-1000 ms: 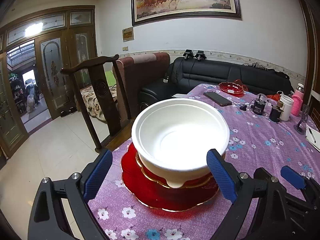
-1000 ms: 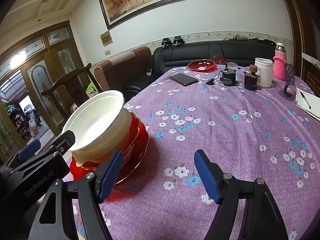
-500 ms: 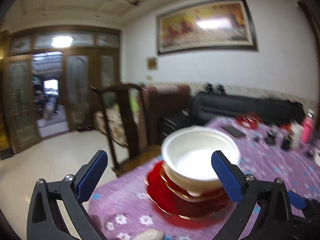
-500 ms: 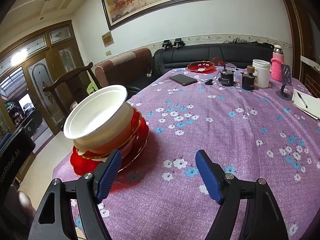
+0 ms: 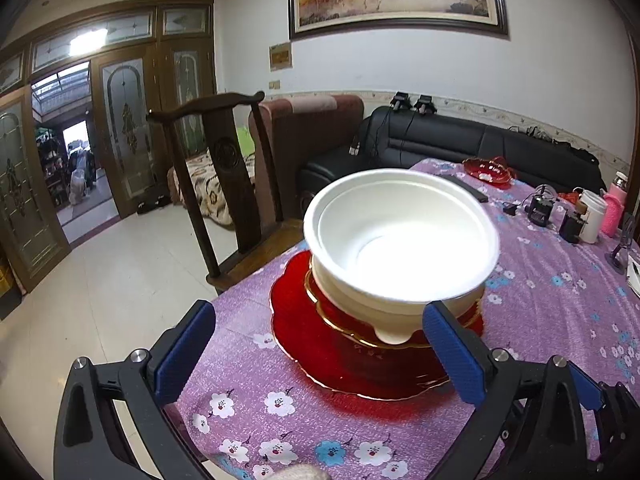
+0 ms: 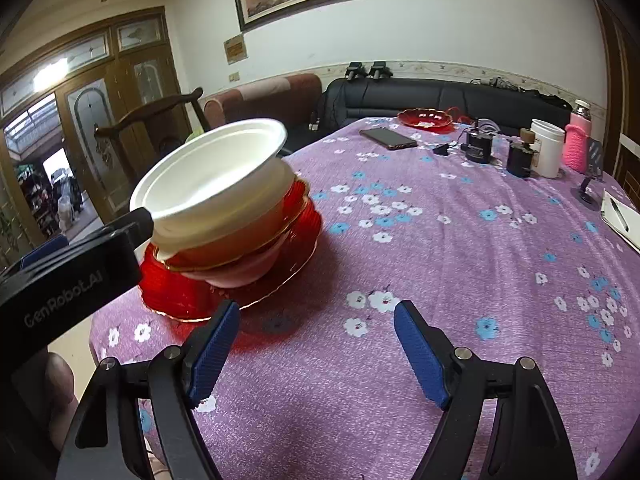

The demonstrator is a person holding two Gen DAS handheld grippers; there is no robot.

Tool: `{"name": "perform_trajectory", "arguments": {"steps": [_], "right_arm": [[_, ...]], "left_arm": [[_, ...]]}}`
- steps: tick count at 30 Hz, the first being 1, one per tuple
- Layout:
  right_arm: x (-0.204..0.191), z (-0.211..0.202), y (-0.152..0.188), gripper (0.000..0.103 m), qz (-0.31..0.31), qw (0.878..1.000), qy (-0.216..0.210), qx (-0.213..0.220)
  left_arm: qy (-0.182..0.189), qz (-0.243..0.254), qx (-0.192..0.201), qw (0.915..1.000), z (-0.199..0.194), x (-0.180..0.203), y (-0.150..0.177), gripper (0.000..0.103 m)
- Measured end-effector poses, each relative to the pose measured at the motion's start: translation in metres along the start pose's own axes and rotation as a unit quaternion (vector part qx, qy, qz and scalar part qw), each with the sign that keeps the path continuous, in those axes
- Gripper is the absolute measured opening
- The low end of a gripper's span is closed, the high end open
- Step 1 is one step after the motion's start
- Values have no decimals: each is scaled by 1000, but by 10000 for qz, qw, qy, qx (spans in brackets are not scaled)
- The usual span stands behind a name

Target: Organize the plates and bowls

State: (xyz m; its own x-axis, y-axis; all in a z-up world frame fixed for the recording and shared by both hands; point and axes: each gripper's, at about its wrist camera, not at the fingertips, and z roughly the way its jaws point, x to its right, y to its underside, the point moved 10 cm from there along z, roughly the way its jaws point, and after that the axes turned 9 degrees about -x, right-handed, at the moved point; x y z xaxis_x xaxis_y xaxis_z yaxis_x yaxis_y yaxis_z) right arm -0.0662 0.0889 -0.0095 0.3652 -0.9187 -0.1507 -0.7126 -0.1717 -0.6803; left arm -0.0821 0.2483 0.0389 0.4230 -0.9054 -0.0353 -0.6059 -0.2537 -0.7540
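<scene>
White bowl (image 5: 400, 240) atop red plate (image 5: 320, 344) stack, dead ahead of left gripper (image 5: 316, 344); nearer than right gripper (image 6: 316, 344). Both spread wide, empty.

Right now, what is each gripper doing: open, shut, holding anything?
Left gripper: open, empty, facing the white bowl.
Right gripper: open, empty, over the tablecloth.

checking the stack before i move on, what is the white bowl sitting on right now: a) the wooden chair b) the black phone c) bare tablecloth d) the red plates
d: the white bowl sits on top of the stacked red plates near the table's edge, with both grippers open and clear of it.
</scene>
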Motion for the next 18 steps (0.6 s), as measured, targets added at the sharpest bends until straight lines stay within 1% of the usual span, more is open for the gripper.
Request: {"name": "perform_trajectory", "arguments": {"steps": [4, 9, 18], "right_arm": [[-6, 8, 2, 84, -110, 9999, -12, -83], [-17, 14, 2, 84, -233, 9996, -25, -154], [-38, 20, 1, 84, -496, 9985, -117, -180]], "left_arm": [[47, -50, -171, 9998, 11, -5, 4, 103], [70, -53, -265, 9996, 20, -11, 3, 103], [-37, -189, -291, 9994, 27, -24, -1, 103]]}}
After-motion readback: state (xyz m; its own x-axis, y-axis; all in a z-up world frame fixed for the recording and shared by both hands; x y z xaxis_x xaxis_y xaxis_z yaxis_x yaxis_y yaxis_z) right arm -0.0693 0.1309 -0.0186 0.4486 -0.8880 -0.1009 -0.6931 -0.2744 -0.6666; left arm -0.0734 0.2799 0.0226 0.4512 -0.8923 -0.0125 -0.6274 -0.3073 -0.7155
